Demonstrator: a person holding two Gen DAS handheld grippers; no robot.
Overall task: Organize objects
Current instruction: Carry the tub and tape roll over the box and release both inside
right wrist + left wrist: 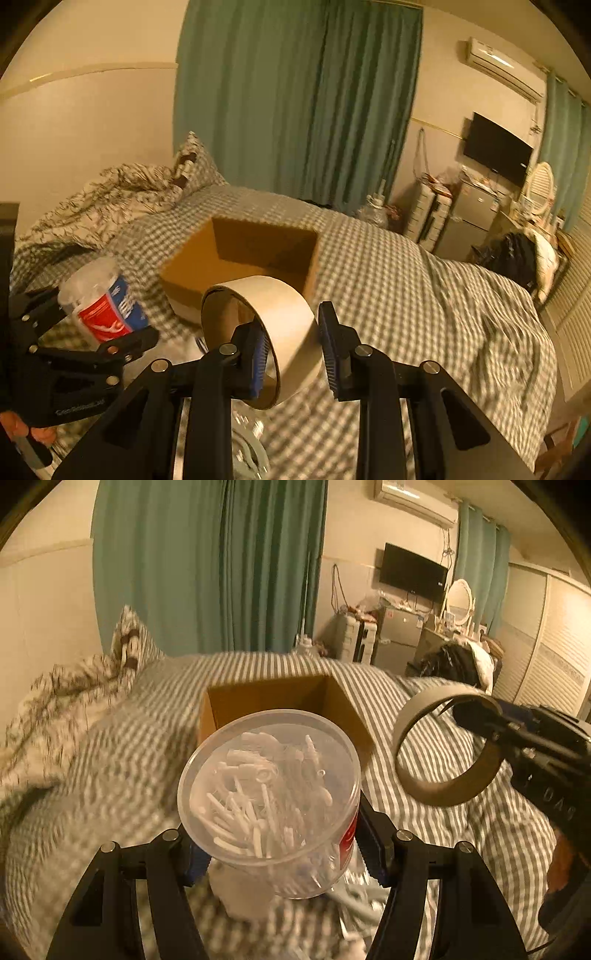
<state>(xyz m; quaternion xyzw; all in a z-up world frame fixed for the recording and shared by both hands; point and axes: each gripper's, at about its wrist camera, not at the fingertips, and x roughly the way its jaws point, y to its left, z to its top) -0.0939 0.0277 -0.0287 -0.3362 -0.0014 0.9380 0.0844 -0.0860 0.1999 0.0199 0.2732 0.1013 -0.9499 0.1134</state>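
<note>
My left gripper is shut on a clear plastic jar of white floss picks with a red and blue label, held above the checked bedspread. It also shows in the right wrist view. My right gripper is shut on the wall of a brown tape roll, one finger inside the ring and one outside. The roll also shows in the left wrist view. An open cardboard box sits on the bed just beyond both grippers, also in the right wrist view.
The bed has a grey checked cover, a crumpled patterned quilt and a pillow at the far left. Loose small items lie on the bed under the grippers. Green curtains, a TV, a fridge and a dresser stand beyond.
</note>
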